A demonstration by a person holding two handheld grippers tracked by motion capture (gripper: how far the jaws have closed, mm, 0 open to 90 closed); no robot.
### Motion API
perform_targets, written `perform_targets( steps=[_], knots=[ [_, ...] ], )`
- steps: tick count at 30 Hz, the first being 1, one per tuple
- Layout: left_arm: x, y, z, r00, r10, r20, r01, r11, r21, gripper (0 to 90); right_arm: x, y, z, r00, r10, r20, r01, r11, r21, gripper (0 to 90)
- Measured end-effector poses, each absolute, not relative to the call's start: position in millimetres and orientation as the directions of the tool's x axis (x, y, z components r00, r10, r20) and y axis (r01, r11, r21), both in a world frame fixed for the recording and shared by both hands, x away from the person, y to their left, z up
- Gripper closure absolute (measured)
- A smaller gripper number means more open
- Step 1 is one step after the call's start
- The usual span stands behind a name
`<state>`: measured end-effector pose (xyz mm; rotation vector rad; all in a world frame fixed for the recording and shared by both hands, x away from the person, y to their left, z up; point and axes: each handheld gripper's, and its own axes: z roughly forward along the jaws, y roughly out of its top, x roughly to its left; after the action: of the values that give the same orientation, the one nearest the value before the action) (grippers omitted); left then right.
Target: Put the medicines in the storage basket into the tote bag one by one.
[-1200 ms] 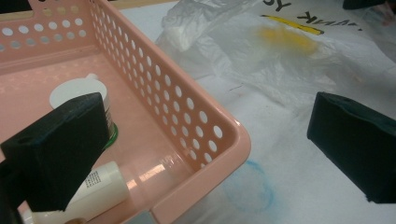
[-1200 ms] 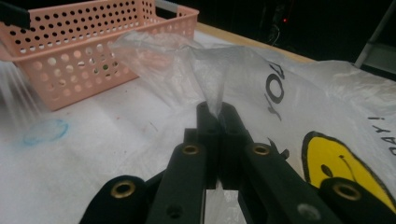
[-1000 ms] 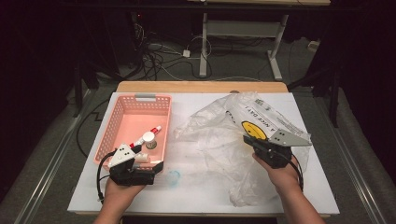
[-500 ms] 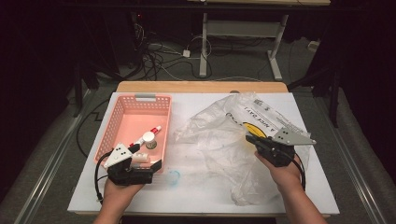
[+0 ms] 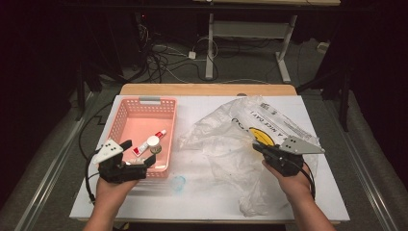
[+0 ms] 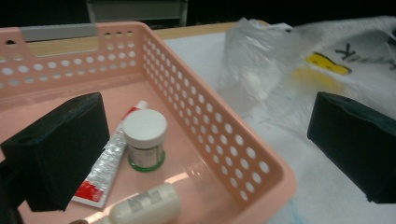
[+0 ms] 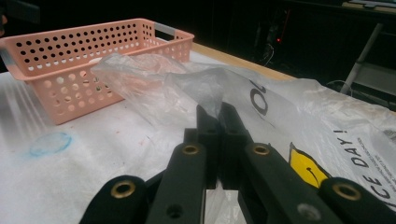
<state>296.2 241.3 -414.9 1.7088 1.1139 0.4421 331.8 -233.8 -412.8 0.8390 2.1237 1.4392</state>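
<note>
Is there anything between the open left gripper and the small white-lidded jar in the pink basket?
Nothing visible blocks it. The left gripper has its jaws wide apart, one over the basket floor, the other outside its side wall. The jar stands upright ahead. A tube lies against it, and a small bottle lies nearer.

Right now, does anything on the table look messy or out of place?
A blue ring stain marks the white table cover just off the pink basket. The plastic bag lies crumpled.

White bottle (lower part) cut off by frame edge.
</note>
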Motion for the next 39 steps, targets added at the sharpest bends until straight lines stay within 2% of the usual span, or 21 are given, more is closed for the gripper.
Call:
perform_targets(
  steps=[5,9,15,22,26,29,35,39],
  knots=[
    [323,248,-400,0.492,0.848,-0.198,0.497,-0.086,0.864,0.0,334,-235,-412,-0.724,0.690,-0.018,0.236,0.273,0.932,90.0],
    [351,250,-401,0.466,0.854,-0.231,0.554,-0.079,0.829,3.0,334,-234,-413,-0.732,0.682,-0.012,0.243,0.277,0.930,90.0],
    [378,251,-408,0.437,0.865,-0.246,0.629,-0.098,0.772,15.5,331,-233,-413,-0.737,0.676,-0.022,0.234,0.285,0.930,90.0],
    [396,267,-419,0.363,0.900,-0.239,0.748,-0.129,0.651,29.9,331,-233,-412,-0.745,0.667,-0.019,0.229,0.282,0.932,90.0],
    [400,266,-424,0.339,0.913,-0.227,0.795,-0.150,0.588,32.7,332,-233,-413,-0.745,0.666,-0.015,0.232,0.281,0.931,90.0],
    [404,262,-424,0.359,0.912,-0.200,0.817,-0.203,0.539,34.5,333,-233,-414,-0.747,0.665,-0.013,0.235,0.282,0.930,90.0],
    [417,250,-432,0.387,0.914,-0.121,0.866,-0.315,0.388,38.2,331,-234,-412,-0.746,0.666,-0.010,0.230,0.272,0.934,90.0],
    [427,248,-439,0.385,0.914,-0.125,0.885,-0.328,0.329,38.9,332,-235,-411,-0.746,0.666,-0.016,0.225,0.275,0.935,90.0]
  ],
)
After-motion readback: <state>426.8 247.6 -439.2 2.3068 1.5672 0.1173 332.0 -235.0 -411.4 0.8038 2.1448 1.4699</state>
